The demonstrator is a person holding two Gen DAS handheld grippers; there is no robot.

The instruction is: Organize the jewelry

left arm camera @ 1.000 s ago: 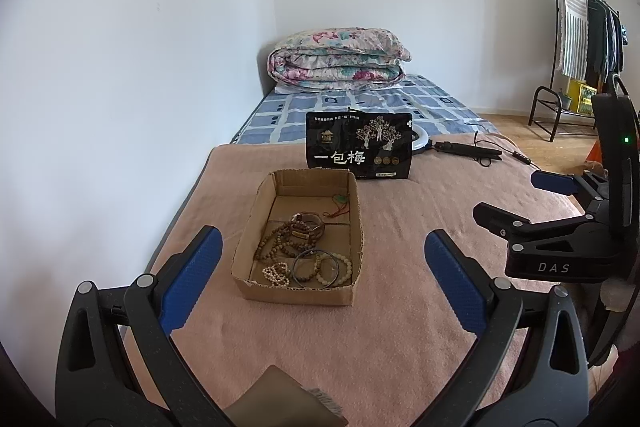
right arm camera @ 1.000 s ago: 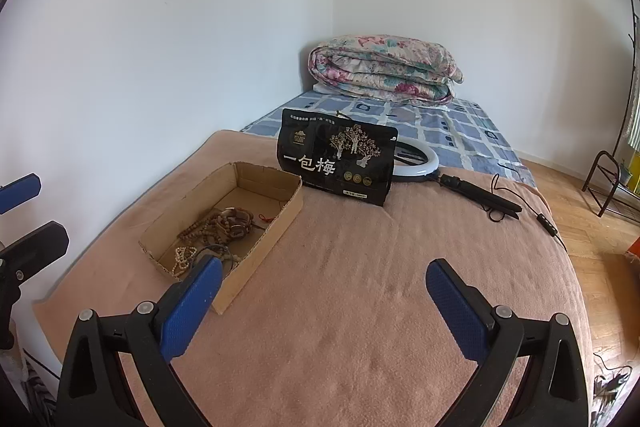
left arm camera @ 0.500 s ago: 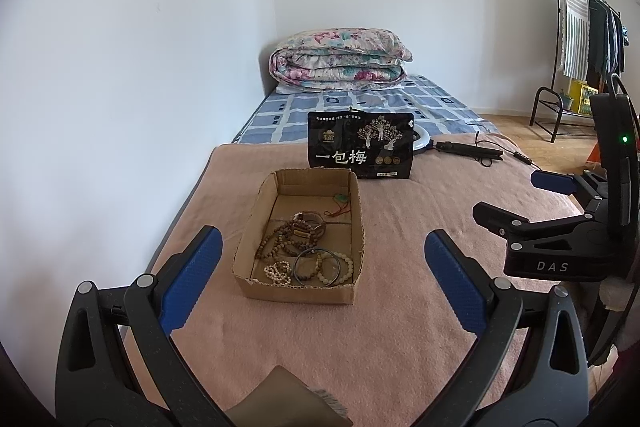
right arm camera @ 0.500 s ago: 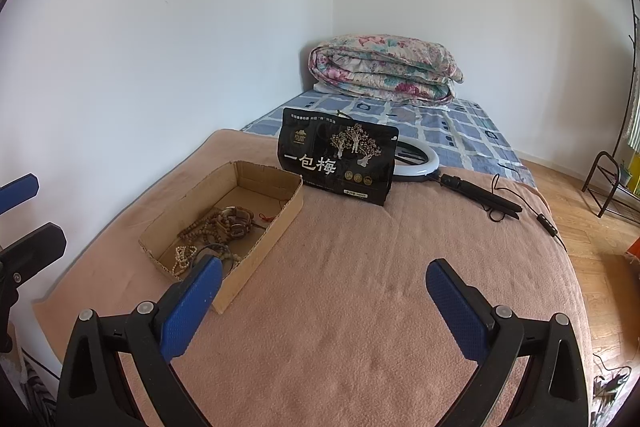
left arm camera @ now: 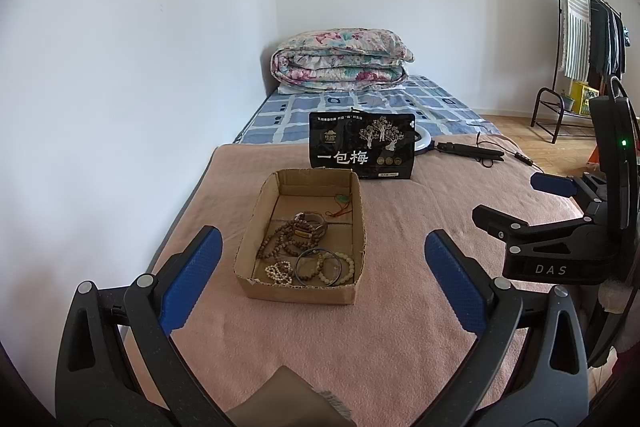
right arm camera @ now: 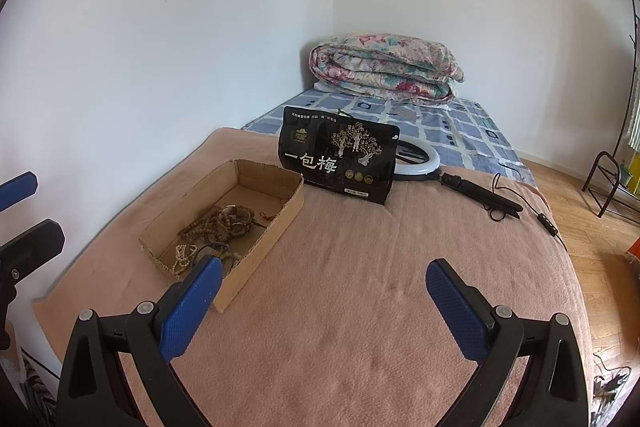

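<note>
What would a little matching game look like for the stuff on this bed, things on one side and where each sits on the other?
Things:
1. shallow brown cardboard box
2. glossy black snack pouch
3. folded floral quilt
4. white ring light

Places:
A. far end of the bed, in the wall corner
B. partly hidden behind the pouch
C. upright just beyond the box
D. on the pink blanket, holding beaded bracelets

Pairs: 1-D, 2-C, 3-A, 4-B

Bright, soft daylight, faint shadows, sharp focus, strong fisheye bending with dark corners
</note>
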